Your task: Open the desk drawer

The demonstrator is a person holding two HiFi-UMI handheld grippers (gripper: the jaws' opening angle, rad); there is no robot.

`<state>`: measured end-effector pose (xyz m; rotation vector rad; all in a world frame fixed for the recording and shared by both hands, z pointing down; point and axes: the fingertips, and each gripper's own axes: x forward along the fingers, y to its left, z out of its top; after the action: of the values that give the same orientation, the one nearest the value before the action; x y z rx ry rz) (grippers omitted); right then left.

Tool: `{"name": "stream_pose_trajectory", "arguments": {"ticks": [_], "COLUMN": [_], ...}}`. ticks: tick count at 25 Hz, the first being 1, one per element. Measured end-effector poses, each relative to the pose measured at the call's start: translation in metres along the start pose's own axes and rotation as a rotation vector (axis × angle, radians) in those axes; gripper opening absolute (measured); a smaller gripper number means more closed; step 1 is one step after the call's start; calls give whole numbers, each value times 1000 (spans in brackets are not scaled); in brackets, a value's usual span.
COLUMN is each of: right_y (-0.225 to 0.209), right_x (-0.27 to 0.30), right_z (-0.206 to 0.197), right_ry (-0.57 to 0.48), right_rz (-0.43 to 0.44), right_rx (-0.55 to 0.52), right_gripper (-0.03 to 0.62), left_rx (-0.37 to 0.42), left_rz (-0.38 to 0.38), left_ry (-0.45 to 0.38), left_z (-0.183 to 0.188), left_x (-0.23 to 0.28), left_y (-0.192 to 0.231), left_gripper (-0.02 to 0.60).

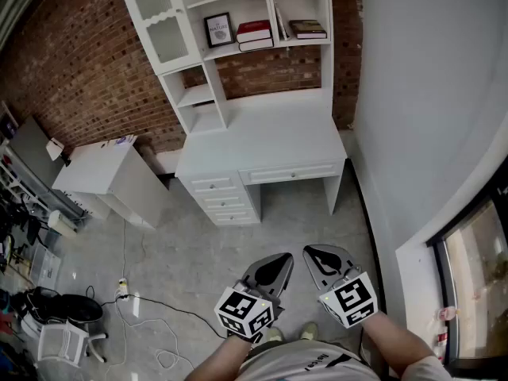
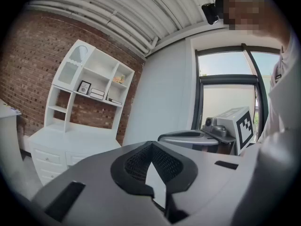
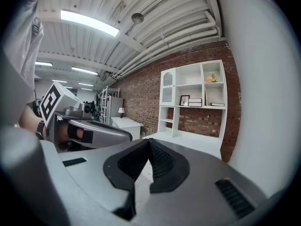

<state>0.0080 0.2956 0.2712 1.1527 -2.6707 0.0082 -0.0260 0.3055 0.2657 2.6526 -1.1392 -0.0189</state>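
A white desk (image 1: 262, 137) with a shelf unit on top stands against the brick wall, far ahead of both grippers. Under its top sits a long shut drawer (image 1: 292, 173); left of it is a stack of three small shut drawers (image 1: 221, 199). Low in the head view, my left gripper (image 1: 278, 260) and right gripper (image 1: 319, 254) hang side by side over the floor, both shut and empty. In the left gripper view the left gripper (image 2: 151, 145) points level toward the desk (image 2: 70, 140). The right gripper (image 3: 149, 141) tilts slightly down, with the desk (image 3: 188, 138) ahead.
A low white cabinet (image 1: 103, 173) stands left of the desk. Cables (image 1: 151, 316) trail over the grey floor near a small white chair (image 1: 63, 341). A grey wall and a window (image 1: 476, 268) close the right side. Books (image 1: 254, 32) and a picture frame (image 1: 219, 28) sit on the shelves.
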Motion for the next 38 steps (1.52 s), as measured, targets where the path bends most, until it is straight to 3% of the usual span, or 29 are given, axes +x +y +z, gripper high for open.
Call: {"name": "stream_pose_trajectory", "arguments": {"ticks": [11,22,31,38], "right_y": [-5,-33,-49,-75], "right_x": [-8,-22,-14,17], "right_z": [-2,-5,-23,-34], "right_ry": [-12,-95,-77,-52], "right_rz": [8,89,87,79], "right_rx": [-3,301,358,404], "right_gripper": [17,19,20,20], "left_rx": [0,3,-7,-13], "left_rz": [8,43,46,32], "left_ry": [-5,-34,-10,-9], "left_z": [-2,8,1,1], "left_x": [5,13,35,65], "left_y": [-7,-3,4,32], "left_gripper": [12,11,11,11]}}
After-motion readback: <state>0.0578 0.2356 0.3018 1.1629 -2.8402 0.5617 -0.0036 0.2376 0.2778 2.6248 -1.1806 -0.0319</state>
